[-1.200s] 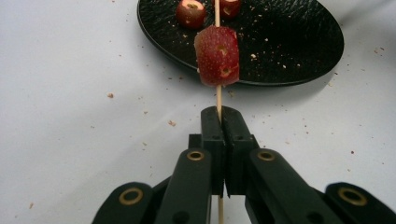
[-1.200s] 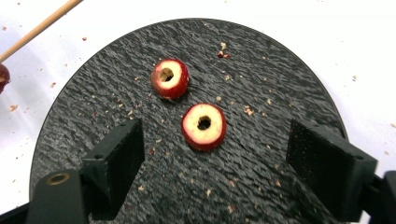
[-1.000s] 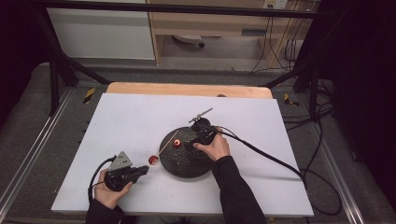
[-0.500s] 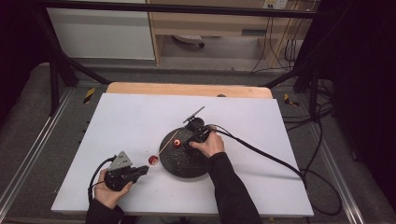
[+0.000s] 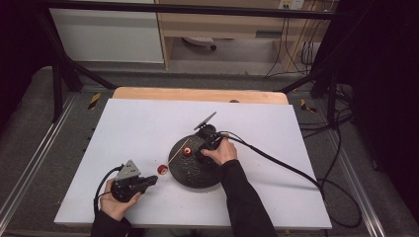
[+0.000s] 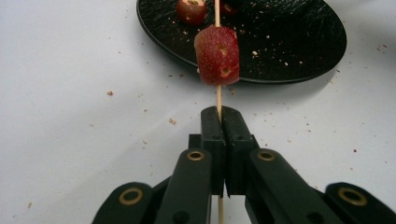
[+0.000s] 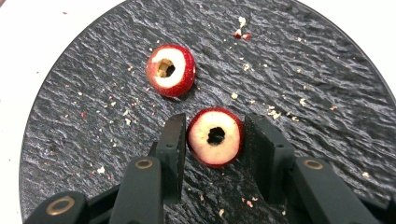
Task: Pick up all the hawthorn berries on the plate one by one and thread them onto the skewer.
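we see the black plate (image 5: 195, 170) as our landmark. the left gripper (image 6: 219, 116), off the plate's left edge, has its jaws fully together on a thin wooden skewer (image 6: 218, 95), which runs up over the plate's rim; a red fruit piece (image 6: 217, 55) is threaded on it just outside the rim. over the plate, the right gripper (image 7: 215, 135) has just been closing, and its jaws now press on a cored fruit piece (image 7: 215, 136) lying on the plate. another cored piece (image 7: 170, 70) lies just beside it, farther in on the plate.
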A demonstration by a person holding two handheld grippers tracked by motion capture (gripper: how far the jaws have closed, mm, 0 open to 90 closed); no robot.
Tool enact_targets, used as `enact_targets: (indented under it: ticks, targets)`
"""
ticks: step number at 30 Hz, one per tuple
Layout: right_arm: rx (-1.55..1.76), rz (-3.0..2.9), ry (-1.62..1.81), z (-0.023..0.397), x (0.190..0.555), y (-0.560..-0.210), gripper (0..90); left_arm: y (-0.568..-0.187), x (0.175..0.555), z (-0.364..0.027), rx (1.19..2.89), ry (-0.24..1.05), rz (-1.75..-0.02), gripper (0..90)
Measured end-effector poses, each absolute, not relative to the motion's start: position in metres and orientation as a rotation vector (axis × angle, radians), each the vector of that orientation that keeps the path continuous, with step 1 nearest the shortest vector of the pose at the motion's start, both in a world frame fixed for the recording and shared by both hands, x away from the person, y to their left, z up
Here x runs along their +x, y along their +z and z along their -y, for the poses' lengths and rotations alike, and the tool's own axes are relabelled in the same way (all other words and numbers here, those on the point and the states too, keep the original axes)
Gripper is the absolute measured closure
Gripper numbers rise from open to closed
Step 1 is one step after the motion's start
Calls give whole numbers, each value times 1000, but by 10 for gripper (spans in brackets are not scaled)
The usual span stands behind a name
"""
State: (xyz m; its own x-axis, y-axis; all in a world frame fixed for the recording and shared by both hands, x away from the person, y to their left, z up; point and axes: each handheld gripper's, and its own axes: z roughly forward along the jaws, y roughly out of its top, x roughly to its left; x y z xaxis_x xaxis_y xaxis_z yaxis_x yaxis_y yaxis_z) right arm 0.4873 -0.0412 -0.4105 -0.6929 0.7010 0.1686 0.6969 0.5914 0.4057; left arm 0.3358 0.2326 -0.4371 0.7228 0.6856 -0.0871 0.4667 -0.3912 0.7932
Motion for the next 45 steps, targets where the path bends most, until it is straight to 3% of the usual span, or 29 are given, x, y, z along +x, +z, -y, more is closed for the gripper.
enact_targets:
  ticks: [30, 45]
  targets:
    - [1273, -2754, 783, 48, 478, -395, 617, -436, 335, -231, 2055, 327, -865, 884]
    - [1318, -2621, 1085, 76, 454, -388, 618, -435, 334, -226, 2051, 336, -858, 884]
